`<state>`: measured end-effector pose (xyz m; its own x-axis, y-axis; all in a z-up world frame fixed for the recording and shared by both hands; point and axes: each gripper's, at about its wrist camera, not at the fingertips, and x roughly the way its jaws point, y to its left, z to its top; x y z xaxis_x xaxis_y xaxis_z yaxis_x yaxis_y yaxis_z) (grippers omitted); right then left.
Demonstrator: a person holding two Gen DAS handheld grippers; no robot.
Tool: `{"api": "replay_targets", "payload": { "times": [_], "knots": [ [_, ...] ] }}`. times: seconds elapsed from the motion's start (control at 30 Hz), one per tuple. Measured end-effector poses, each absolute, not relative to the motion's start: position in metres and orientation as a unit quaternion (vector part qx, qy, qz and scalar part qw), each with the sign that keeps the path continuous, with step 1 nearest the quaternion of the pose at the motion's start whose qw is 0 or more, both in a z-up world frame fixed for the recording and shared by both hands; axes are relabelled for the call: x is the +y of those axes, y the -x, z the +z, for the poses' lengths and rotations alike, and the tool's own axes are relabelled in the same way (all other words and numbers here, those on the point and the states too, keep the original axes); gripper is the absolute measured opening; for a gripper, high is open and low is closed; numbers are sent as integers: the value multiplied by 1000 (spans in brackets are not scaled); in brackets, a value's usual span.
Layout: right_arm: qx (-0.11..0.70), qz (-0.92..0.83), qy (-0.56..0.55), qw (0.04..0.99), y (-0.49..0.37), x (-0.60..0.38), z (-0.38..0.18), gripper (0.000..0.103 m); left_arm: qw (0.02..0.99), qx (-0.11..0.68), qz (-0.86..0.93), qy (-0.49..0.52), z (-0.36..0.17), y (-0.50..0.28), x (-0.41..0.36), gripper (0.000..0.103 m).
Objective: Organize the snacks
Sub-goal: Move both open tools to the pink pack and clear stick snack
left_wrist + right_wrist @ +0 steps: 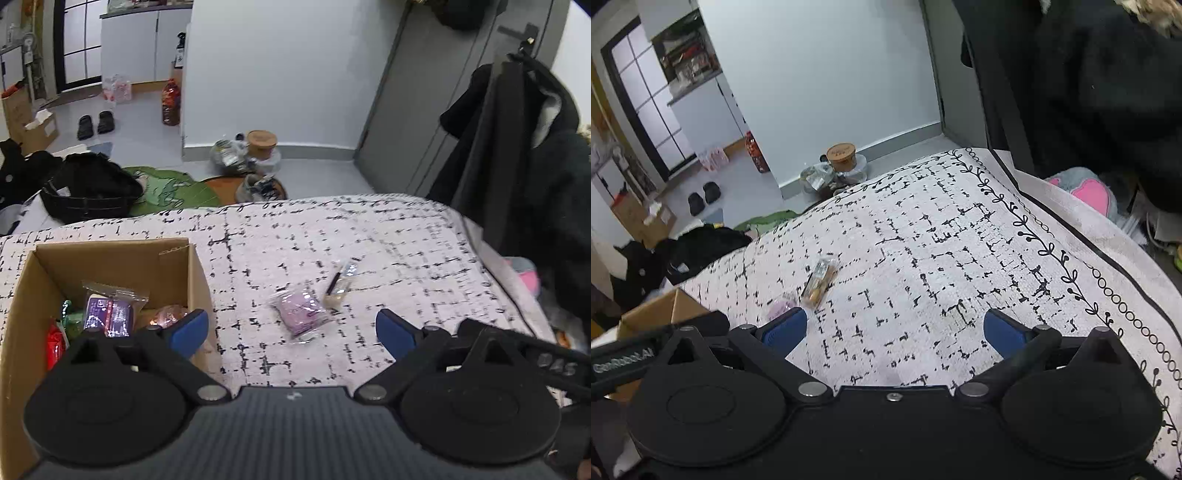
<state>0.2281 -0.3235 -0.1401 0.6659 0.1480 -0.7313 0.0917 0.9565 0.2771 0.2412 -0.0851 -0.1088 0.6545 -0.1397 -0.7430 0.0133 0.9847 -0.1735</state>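
Patterned cloth (369,236) — two snack packets (301,314), perhaps

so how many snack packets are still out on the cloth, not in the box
2: a pink packet nearest the cardboard box, and a clear packet of tan snacks just beyond it. None looks hidden.

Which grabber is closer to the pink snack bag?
Left. The left gripper hovers right over the pink snack bag; the right gripper sits off to the bag's right.
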Motion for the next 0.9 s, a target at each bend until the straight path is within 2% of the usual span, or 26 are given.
{"api": "replay_targets", "payload": {
  "times": [0.47,0.6,0.73,0.83,0.9],
  "knots": [
    [423,28,-163,891,-252,-337,-156,103,905,420,-25,63,-125,-269,-110,95],
    [431,34,-176,884,-265,-337,-159,93,900,431,-23,58,-134,-280,-118,93],
    [437,37,-184,880,-274,-336,-165,86,897,440,-20,37,-145,-291,-126,79],
    [445,39,-188,875,-280,-335,-171,82,885,463,-15,45,-156,-300,-126,65],
    [450,40,-190,872,-282,-334,-176,82,881,470,-7,45,-162,-304,-126,62]
  ]
}}
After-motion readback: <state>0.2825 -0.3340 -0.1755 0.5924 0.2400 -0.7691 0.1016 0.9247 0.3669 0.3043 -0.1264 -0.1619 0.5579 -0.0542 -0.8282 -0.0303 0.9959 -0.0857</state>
